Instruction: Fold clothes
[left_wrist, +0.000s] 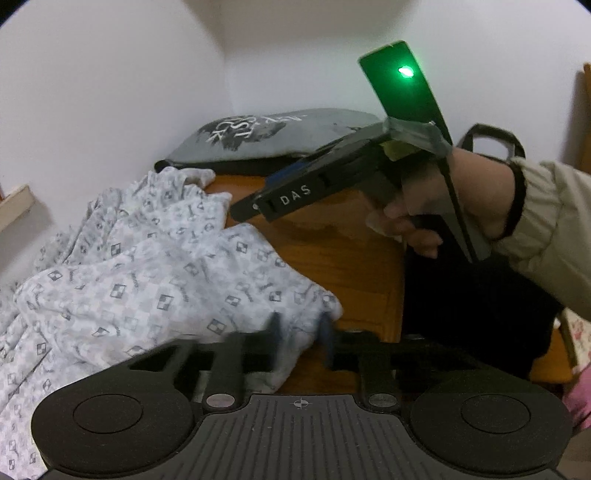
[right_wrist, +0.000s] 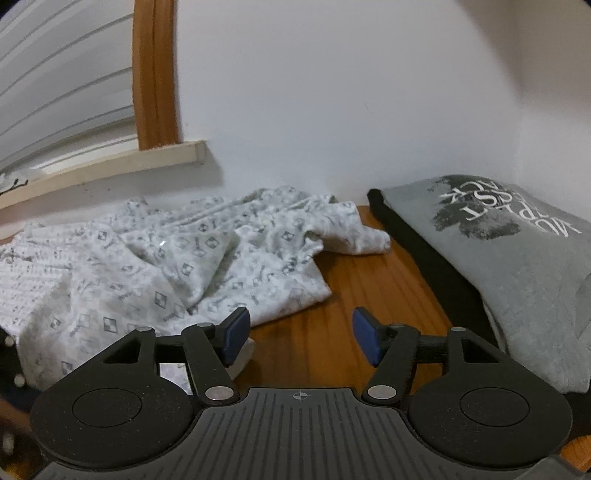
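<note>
A white garment with a grey checker print (left_wrist: 147, 277) (right_wrist: 166, 258) lies crumpled on the wooden table (left_wrist: 351, 258) (right_wrist: 369, 277). In the left wrist view my left gripper (left_wrist: 301, 334) is shut on that garment's near corner, and the fabric passes between its blurred fingers. My right gripper (right_wrist: 301, 336) stands open just above bare wood, right of the garment's edge, with nothing between its blue pads (right_wrist: 236, 330). In the left wrist view the right gripper (left_wrist: 243, 210) points left over the garment's far part, held by a hand (left_wrist: 417, 218).
A folded grey T-shirt with a dark print (left_wrist: 277, 133) (right_wrist: 517, 258) lies on a black garment (right_wrist: 424, 258) in the far corner against white walls. A pale window sill (right_wrist: 110, 162) runs along the left wall. The table's right edge (left_wrist: 400, 277) drops to a dark gap.
</note>
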